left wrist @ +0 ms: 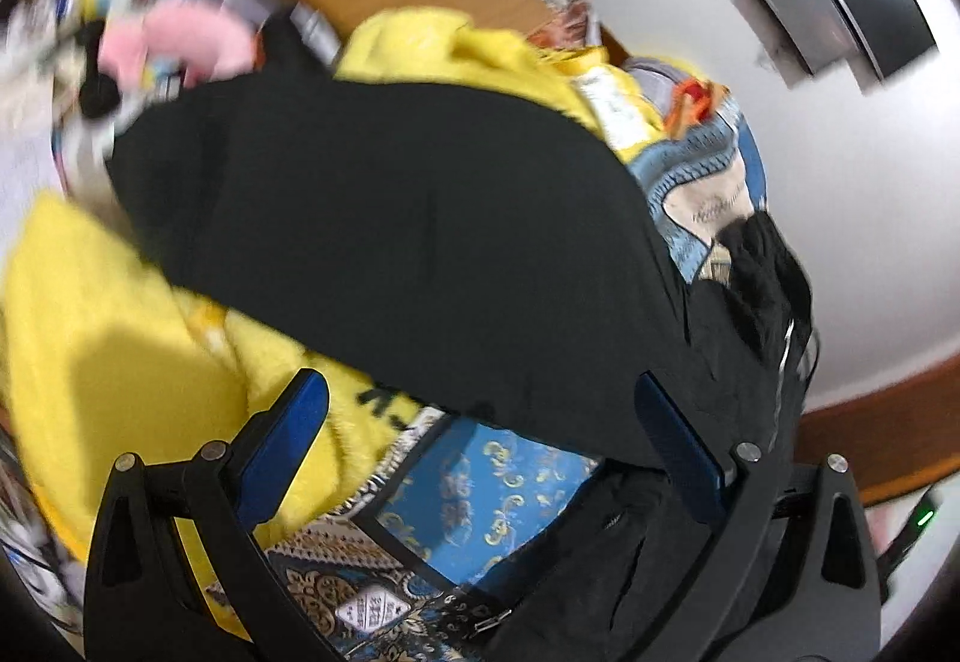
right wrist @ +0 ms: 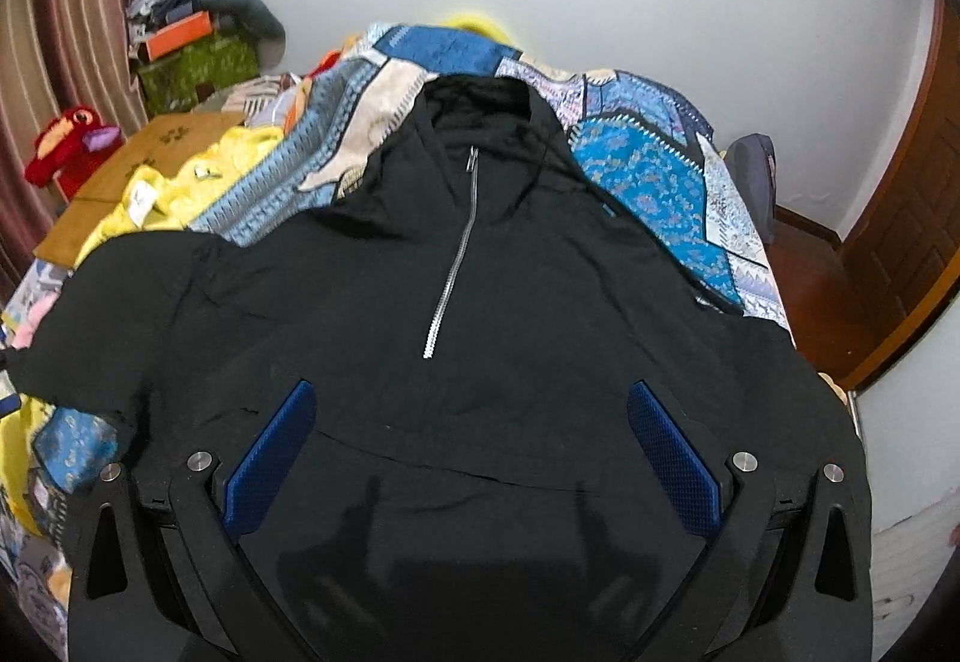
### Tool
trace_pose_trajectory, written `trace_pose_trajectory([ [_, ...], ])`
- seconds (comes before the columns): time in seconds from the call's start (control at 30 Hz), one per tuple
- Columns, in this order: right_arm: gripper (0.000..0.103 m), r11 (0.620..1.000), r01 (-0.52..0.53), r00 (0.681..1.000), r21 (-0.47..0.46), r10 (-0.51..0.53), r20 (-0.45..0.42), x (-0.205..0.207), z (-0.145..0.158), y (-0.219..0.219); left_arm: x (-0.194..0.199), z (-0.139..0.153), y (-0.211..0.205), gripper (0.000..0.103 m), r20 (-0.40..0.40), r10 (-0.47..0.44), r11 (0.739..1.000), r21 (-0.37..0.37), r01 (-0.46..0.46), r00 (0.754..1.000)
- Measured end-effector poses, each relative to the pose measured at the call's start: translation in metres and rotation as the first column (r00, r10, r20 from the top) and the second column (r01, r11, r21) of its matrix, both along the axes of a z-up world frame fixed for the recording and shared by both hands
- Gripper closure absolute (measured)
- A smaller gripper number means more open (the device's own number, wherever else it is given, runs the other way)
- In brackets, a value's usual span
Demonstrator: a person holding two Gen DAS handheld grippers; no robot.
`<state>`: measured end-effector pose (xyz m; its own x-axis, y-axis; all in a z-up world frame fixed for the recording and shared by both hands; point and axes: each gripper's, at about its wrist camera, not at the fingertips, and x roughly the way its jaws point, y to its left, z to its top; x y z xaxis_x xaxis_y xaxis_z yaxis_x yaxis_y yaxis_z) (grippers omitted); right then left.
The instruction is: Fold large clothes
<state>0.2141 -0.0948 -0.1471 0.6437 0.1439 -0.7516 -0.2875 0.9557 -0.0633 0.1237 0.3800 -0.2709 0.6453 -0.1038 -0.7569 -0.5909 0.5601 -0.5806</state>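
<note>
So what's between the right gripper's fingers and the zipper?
Only bare black cloth of the jacket, as the right wrist view shows. The right gripper hangs open over it, short of the zipper.

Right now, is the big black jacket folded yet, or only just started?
Only just started. Done: the black jacket lies spread front-up on the patterned blanket, zipper showing. In hand: nothing; the left gripper and right gripper hover open. Left: both sleeves and the body, since no fold shows.
</note>
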Motion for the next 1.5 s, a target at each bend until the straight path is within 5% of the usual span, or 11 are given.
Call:
trace_pose_trajectory([
  [0.13,0.0,1.0,-0.018,1.0,-0.022,0.018,-0.022,0.006,-0.007,0.005,-0.002,-0.02,0.021,0.006,0.041,0.065,0.993,-0.099,-0.061,0.997],
  [0.37,0.0,0.999,-0.012,0.999,-0.048,0.01,-0.04,0.011,-0.012,0.006,0.005,-0.035,0.044,0.019,0.049,0.158,0.985,-0.084,-0.154,0.986],
  [0.47,0.0,0.999,-0.005,0.999,-0.054,0.002,-0.043,0.013,-0.011,0.004,0.011,-0.031,0.039,0.027,0.035,0.196,0.98,0.021,-0.197,0.98],
  [0.57,0.0,0.998,-0.005,0.999,-0.067,0.003,-0.032,0.009,-0.005,0.001,0.024,-0.021,0.025,0.051,-0.053,0.198,0.958,0.224,-0.181,0.979],
  [0.6,0.0,0.997,-0.007,1.0,-0.073,0.005,-0.024,0.007,-0.003,0.001,0.029,-0.015,0.018,0.066,-0.077,0.188,0.944,0.29,-0.158,0.979],
  [0.63,0.0,0.997,-0.009,1.0,-0.08,0.008,-0.015,0.006,-0.001,0.0,0.033,-0.009,0.014,0.082,-0.094,0.176,0.933,0.333,-0.136,0.98],
  [0.7,0.0,0.995,-0.011,1.0,-0.095,0.011,0.003,0.003,0.004,-0.004,0.038,0.002,0.009,0.092,-0.096,0.146,0.921,0.377,-0.1,0.985],
  [1.0,0.0,0.998,0.02,0.999,-0.066,-0.016,0.049,0.003,0.021,-0.03,0.072,0.116,-0.023,0.098,0.07,-0.004,0.846,0.532,-0.034,0.998],
  [1.1,0.0,0.998,0.031,0.998,-0.047,-0.028,0.059,0.004,0.026,-0.039,0.089,0.153,-0.048,0.099,0.159,-0.07,0.854,0.52,-0.024,0.985],
  [1.33,0.0,0.999,0.031,0.994,-0.028,-0.028,0.107,0.0,0.041,-0.062,0.145,0.216,-0.161,0.1,0.25,-0.327,0.818,0.557,0.14,0.911],
  [1.5,0.0,0.999,0.036,0.994,-0.012,-0.035,0.101,-0.004,0.04,-0.081,0.177,0.217,-0.236,0.1,0.219,-0.481,0.766,0.576,0.285,0.849],
])
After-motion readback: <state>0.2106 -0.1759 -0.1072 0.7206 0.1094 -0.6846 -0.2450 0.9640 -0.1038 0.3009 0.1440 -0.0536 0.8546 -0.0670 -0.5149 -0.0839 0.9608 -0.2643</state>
